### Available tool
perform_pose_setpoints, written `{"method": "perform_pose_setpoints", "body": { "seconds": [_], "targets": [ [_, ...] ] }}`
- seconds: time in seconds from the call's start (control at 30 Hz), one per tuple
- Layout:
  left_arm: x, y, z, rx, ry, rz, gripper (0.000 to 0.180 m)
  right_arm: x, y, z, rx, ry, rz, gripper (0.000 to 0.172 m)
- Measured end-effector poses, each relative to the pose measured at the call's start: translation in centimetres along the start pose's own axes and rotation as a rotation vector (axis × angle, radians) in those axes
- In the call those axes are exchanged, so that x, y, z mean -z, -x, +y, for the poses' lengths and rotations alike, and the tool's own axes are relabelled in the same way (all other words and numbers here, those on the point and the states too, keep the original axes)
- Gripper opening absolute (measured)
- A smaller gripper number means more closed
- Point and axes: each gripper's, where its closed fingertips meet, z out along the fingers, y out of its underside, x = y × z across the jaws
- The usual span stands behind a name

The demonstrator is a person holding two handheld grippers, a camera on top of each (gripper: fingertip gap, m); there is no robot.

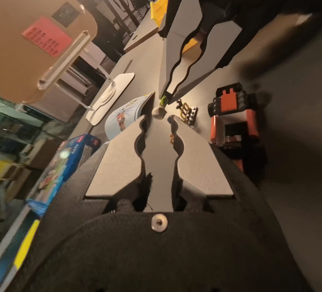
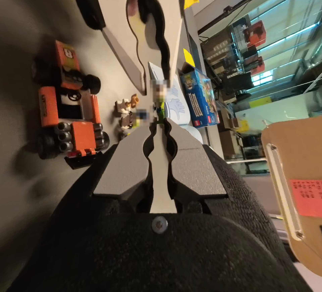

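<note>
Both grippers meet over the grey table (image 1: pixel 226 92). Our right gripper (image 2: pixel 159 124) is closed narrow on a small toy figure (image 2: pixel 161 114) with a lime-green body; its two fingertips (image 1: pixel 171 99) pinch the lower end, and the round pale head (image 1: pixel 158 112) points toward our left gripper (image 1: pixel 157 118). That one stands moderately apart and holds nothing: the head is just in front of its tips and no finger touches it. Beside the figure lie a few small loose toy pieces (image 2: pixel 127 107), and further to the side an orange toy car (image 2: pixel 69 105) stands on the table. A curled booklet (image 1: pixel 125 116) and a blue box (image 2: pixel 200 99) lie on the other side. We judge that fine work on the figure goes well only if the right hand is steady and the grip stays low, so the upper part is free. The left tips should come straight on the line of the figure, slowly, because a side push can twist it between the right fingers or knock the loose pieces nearby.
</note>
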Motion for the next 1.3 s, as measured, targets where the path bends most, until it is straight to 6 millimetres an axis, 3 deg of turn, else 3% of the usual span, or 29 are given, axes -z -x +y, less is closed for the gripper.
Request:
{"method": "perform_pose_setpoints", "body": {
  "seconds": [0.2,0.33,0.47,0.57,0.73,0.83,1.23,1.3],
  "targets": [
    [-0.4,-0.7,0.0,-0.173,0.035,-0.036,0.029,-0.4,0.8,0.3,0.054,0.031,-0.022,0.006],
    [-0.7,-0.6,0.6,-0.280,0.089,-0.081,0.015,-0.4,0.8,0.2,0.083,0.033,-0.009,0.006],
    [-0.7,-0.4,0.6,-0.363,0.121,-0.125,0.015,-0.3,0.6,0.2,0.089,0.033,0.001,0.007],
    [-0.8,0.0,0.6,-0.370,0.152,-0.142,0.014,-0.3,0.1,0.0,0.113,0.021,0.048,0.007],
    [-0.9,0.2,0.1,-0.372,0.165,-0.167,0.013,-0.9,0.3,-0.5,0.186,0.049,0.085,0.026],
    [-1.1,0.0,0.2,-0.384,0.162,-0.164,0.013,-1.1,0.4,-0.4,0.233,0.071,0.108,0.014],
    [-1.1,0.3,-0.5,-0.390,0.136,-0.201,0.013,-1.1,-0.5,-0.6,0.322,0.086,0.198,0.013],
    [-1.1,0.4,-0.6,-0.382,0.132,-0.202,0.013,-0.9,-1.1,-0.5,0.350,0.106,0.232,0.006]
  ]
}}
